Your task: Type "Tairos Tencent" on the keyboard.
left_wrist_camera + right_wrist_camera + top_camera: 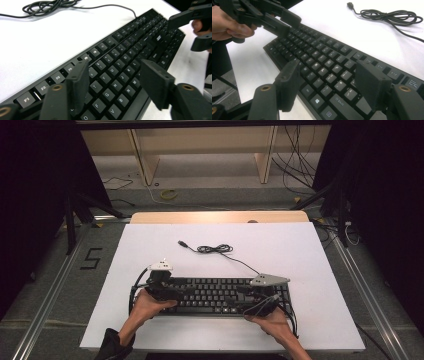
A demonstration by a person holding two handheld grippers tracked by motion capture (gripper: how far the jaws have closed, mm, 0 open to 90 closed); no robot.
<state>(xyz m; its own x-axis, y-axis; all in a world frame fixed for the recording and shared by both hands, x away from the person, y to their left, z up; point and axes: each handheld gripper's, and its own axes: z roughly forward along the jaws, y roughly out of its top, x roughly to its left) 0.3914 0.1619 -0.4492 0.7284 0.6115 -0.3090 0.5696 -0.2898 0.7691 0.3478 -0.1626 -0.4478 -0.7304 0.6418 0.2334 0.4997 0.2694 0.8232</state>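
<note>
Nearest the person, the left gripper [167, 287] hangs over the keyboard's [212, 295] left end, its jaws standing wide apart with only keys beneath them and nothing held. The right gripper [252, 296] hovers at the right end, jaws equally wide, gripping nothing. The black keyboard lies flat on the white table [150, 245]. Farther back, its cable [215, 249] lies coiled.
</note>
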